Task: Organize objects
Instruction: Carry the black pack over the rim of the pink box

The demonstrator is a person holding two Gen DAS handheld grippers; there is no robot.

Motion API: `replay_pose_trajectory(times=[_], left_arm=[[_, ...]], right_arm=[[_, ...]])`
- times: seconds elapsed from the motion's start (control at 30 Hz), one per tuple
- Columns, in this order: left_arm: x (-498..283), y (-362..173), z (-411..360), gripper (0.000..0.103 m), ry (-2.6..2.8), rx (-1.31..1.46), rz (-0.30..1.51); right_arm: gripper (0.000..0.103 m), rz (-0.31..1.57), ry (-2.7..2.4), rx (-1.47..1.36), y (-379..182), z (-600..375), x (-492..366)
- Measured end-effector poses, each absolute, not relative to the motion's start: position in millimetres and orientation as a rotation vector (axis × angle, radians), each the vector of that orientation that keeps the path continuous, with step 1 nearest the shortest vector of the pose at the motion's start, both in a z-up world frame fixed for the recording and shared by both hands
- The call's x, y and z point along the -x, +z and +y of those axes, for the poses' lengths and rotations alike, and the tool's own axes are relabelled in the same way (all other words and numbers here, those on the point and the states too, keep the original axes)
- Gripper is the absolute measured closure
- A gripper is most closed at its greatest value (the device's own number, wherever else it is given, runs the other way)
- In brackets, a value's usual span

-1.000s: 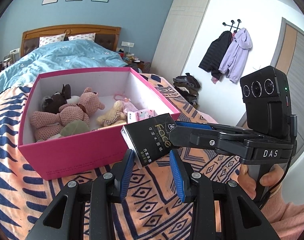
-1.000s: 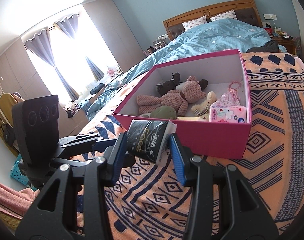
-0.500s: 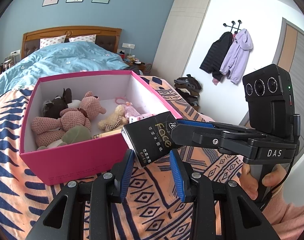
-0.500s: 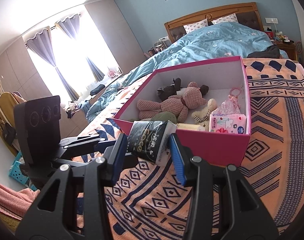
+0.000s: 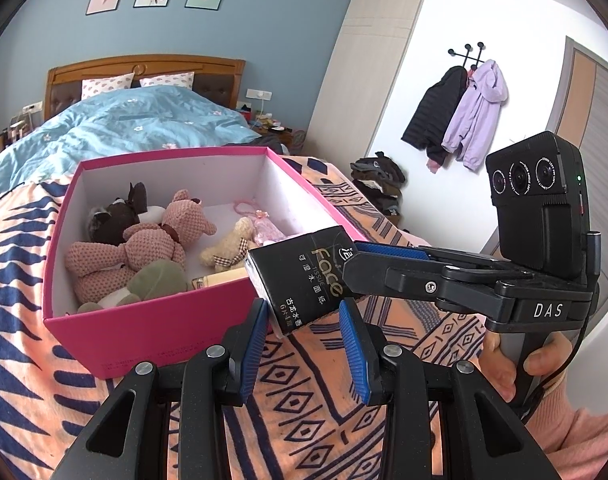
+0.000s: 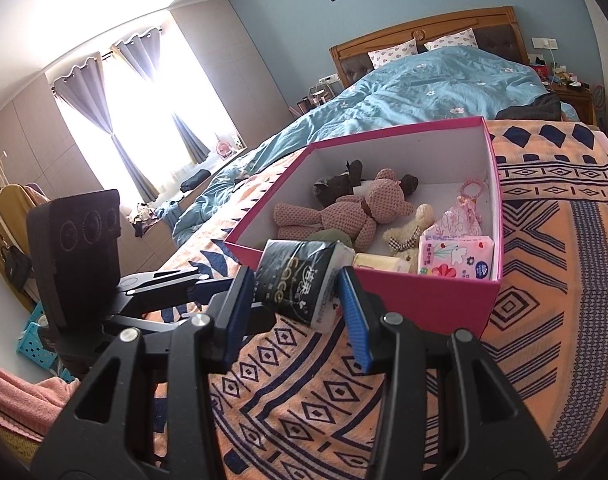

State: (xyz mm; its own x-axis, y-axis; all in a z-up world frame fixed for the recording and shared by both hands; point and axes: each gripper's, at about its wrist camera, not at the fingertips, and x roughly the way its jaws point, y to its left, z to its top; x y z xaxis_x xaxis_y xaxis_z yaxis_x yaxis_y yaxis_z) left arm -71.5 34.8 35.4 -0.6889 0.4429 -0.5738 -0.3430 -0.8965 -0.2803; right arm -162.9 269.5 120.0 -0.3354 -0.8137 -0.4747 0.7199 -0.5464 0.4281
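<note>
The black tissue pack (image 5: 304, 276) hangs in the air just in front of the pink box (image 5: 152, 330), above the patterned blanket (image 6: 544, 320) on the bed. The right tongs (image 6: 300, 292) are closed on its two sides. The left tongs (image 5: 302, 334) stand nearly closed below its lower end — whether the pads touch it, I cannot tell.
</note>
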Motion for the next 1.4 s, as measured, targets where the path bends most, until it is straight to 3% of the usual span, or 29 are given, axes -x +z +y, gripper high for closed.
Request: replay_pose_trajectory(times=[1.4], left_arm=[[89, 40, 32, 0.067, 2.569, 0.906, -0.172]], right_arm=[[0.056, -0.173, -2.002, -0.789, 127, 264, 174]])
